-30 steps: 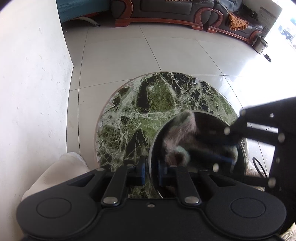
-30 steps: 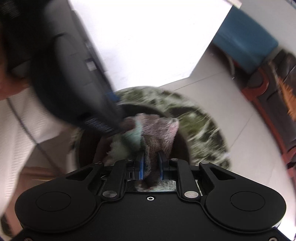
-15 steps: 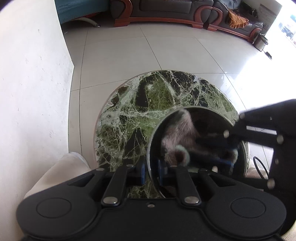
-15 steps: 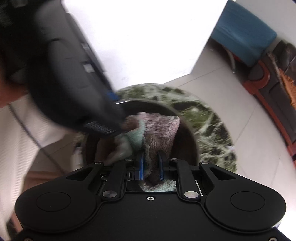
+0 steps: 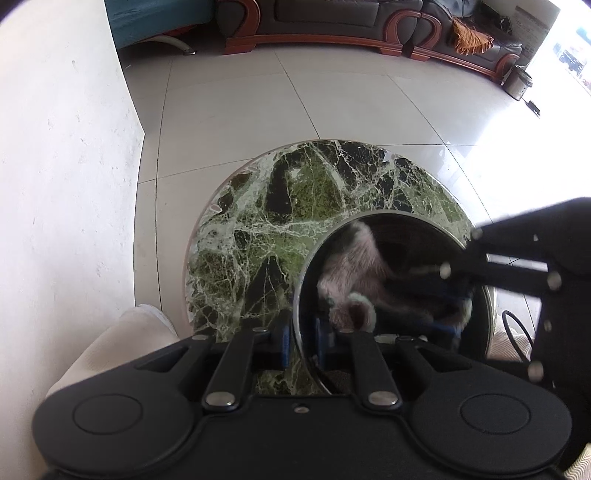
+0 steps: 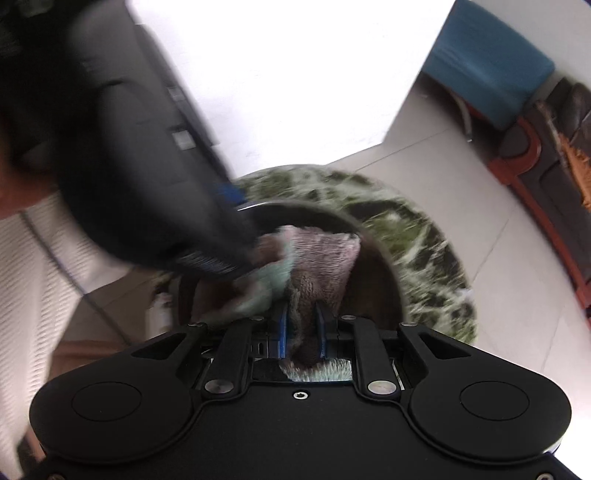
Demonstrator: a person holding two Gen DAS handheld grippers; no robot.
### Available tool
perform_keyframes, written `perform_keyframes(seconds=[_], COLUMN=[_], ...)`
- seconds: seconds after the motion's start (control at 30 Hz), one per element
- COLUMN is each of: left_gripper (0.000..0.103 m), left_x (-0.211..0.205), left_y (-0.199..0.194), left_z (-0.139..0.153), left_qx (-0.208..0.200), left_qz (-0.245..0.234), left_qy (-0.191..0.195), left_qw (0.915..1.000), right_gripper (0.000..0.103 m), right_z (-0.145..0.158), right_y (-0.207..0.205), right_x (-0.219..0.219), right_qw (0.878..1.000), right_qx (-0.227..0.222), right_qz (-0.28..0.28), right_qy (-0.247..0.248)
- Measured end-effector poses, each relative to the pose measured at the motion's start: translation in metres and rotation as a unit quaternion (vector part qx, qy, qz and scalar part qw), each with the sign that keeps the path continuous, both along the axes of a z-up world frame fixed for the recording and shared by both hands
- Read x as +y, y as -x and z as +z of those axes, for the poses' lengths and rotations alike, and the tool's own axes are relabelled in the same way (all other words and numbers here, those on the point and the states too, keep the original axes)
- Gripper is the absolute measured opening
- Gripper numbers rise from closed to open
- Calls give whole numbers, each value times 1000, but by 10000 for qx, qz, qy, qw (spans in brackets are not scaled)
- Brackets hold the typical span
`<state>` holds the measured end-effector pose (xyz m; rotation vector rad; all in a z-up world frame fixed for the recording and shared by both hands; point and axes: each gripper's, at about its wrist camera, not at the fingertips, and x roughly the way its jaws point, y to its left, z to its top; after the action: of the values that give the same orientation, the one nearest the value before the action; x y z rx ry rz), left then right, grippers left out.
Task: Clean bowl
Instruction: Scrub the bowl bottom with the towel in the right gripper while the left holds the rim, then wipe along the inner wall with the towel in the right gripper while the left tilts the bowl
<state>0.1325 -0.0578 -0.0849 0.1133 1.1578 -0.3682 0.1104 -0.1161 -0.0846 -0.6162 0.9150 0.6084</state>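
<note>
Now my left gripper (image 5: 300,341) pinches the bowl (image 5: 391,216) rim at lower centre while my right gripper (image 6: 302,334) clamps the cloth (image 6: 317,258) inside it.

Black left gripper (image 5: 300,341), blue pads, silver screws; white ribbed sleeve (image 6: 33,280).

One bowl (image 5: 391,229) stands on one round green marble table (image 5: 295,206), toward the table's four o'clock edge. One fuzzy pink-and-mint cloth (image 5: 351,273) lies inside the bowl. Two grippers are in view: the left gripper (image 5: 300,341) at six o'clock of its own view, and the right gripper (image 6: 302,334). One dark sofa (image 5: 332,22) lines the floor at twelve o'clock, with one small metal bin (image 5: 519,82) at two o'clock.
</note>
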Motion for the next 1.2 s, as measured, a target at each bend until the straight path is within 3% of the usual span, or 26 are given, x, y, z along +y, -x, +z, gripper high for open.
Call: perform_keyframes(seconds=[0.27,0.5,0.77,1.03,1.2], left_gripper=[12,12,12,12,12], left_x=[1,0,0,1,0], left_y=[0,-1,-1,-1,-1], left_z=[0,0,-1,0,0], left_qx=[-2,-2,-9,4,1], left_qz=[4,14,16,31,23], left_qy=[18,-4,22,-21,10], left_qw=[10000,10000,10000,10000,10000], right_gripper=[15,15,15,16,16], right_z=[-2,-8,-7,-7,-3], right_y=[8,-1,7,-5,-3], right_x=[-9,6,-7,-1,-16], right_qw=[9989,9999,9996,10000,9990], right_qx=[395,-82,273,-41,316], right_qz=[-79,106,-36,-83,-239], right_qy=[-245,73,-117,8,-209])
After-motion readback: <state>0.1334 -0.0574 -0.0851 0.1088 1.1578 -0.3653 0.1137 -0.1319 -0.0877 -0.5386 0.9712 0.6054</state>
